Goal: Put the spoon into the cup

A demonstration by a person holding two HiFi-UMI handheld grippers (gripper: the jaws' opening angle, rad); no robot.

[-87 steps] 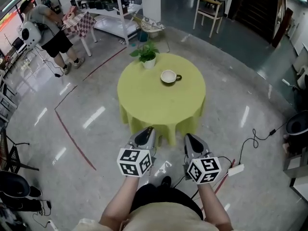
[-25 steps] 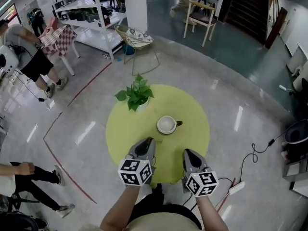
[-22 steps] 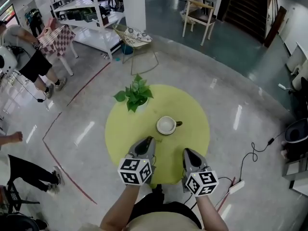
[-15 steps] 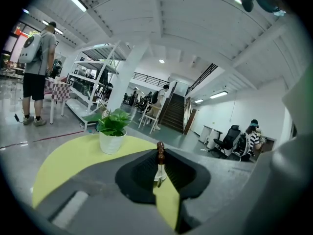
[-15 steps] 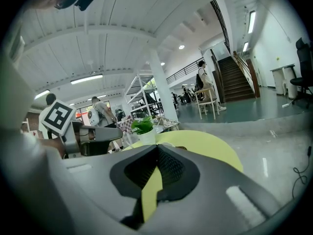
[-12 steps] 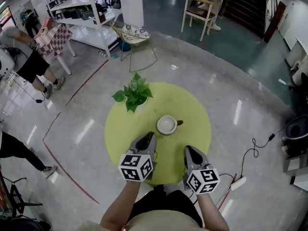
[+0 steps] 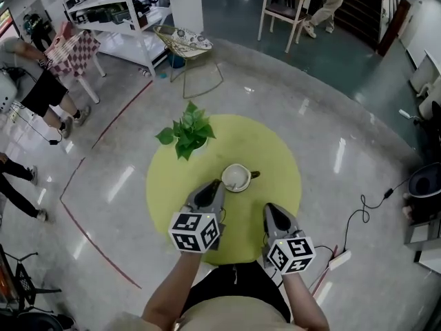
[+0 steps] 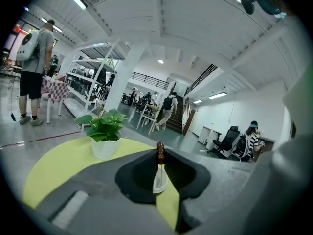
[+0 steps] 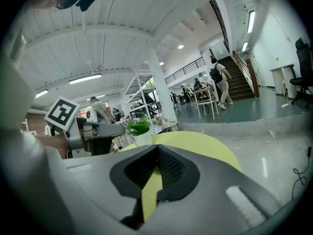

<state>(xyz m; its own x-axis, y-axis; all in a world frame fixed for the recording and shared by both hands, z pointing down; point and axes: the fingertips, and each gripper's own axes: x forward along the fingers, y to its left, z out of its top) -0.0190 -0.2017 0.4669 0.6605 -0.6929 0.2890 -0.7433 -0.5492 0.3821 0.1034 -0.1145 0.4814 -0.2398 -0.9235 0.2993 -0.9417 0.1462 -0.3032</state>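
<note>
Spoon (image 8: 159, 169) first: it looks small, light and stiff, with a smooth white bowl and a brown handle end. It should lift with no effort but could swivel or slip in a loose pinch, and if the bowl is ceramic, which I cannot tell, it would chip if dropped. A firm hold along the handle seems the safest place. Left of the cup (image 7: 236, 178) and a little beyond it stands a potted plant (image 7: 185, 133) on the round yellow-green table (image 7: 275, 150). Just left of the cup on its near side is the left gripper (image 7: 214, 185), its jaws pinching the spoon. The brown end pokes out past the fingertips and the white bowl lies back in the hollow between the pads. The spoon is therefore carried above the table, near the cup but not yet over its mouth. The left gripper view does not show the cup itself. Right of the cup and nearer the person, the right gripper (image 7: 271, 209) hangs over the table's near edge. Its jaws are pressed together with nothing between them.
</note>
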